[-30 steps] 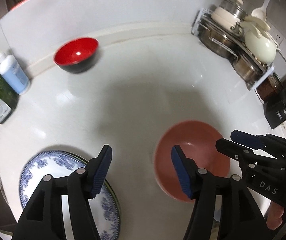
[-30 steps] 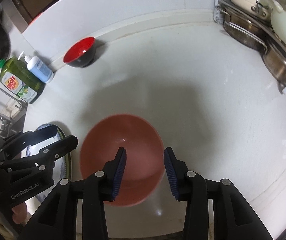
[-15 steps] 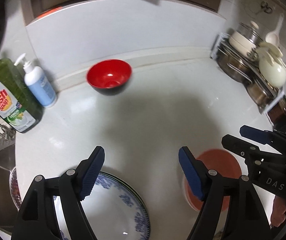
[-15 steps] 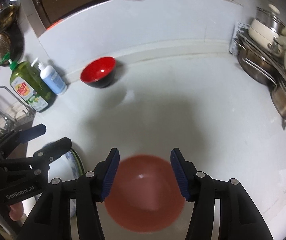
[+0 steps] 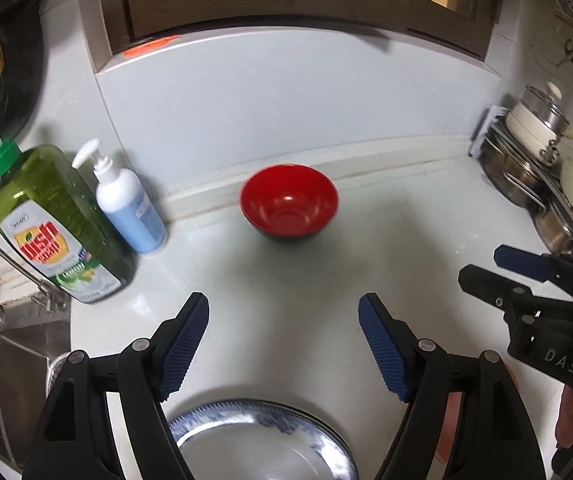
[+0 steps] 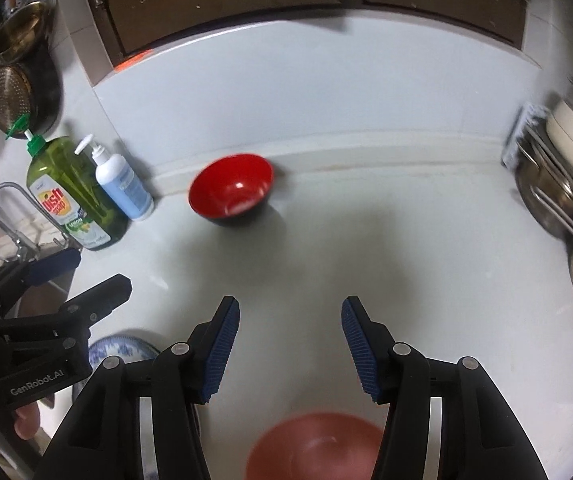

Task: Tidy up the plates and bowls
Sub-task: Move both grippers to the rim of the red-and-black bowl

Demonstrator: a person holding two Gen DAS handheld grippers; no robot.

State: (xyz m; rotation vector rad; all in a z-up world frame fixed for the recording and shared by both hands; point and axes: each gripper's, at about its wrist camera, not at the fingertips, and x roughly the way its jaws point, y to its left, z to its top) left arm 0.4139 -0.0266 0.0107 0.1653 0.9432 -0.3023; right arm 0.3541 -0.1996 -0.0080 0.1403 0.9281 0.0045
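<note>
While both grippers' fingers [image 5: 184, 344] stay spread, the red bowl [image 5: 289, 205] holds nothing.

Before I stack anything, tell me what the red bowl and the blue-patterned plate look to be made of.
Red bowl: probably lacquer-style plastic or melamine; glossy red inside with a small highlight, black outside. Lacquered wood cannot be ruled out.
Blue-patterned plate: looks like glazed ceramic or porcelain; a shiny white face with a printed blue rim pattern and soft reflections.

Both wrist views look down over counter, sharing red bowl [image 5: 289, 199]
</note>
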